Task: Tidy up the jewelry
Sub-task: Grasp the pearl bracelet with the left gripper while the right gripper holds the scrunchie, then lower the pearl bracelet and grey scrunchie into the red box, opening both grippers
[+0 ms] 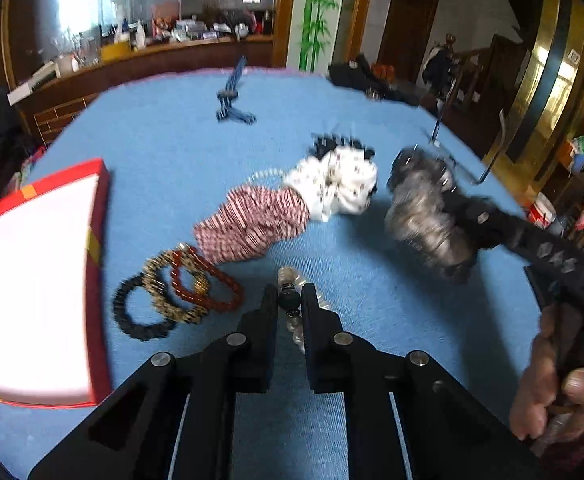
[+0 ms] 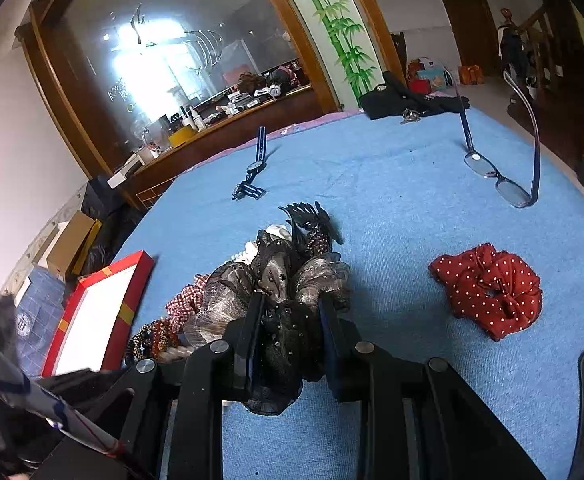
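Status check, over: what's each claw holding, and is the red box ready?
Left gripper shut on clear bead bracelet. Right gripper shut on grey-black hair bow. Red box open, nothing visible inside. Three bracelets beside it.

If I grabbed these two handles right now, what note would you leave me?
Left claw: shut on the clear bead bracelet.
Right claw: shut on the grey-black frilly hair bow.
Red box: at the left, nothing in it yet.
Left to sort: three bead bracelets, striped scrunchie, red dotted scrunchie, watch, glasses.
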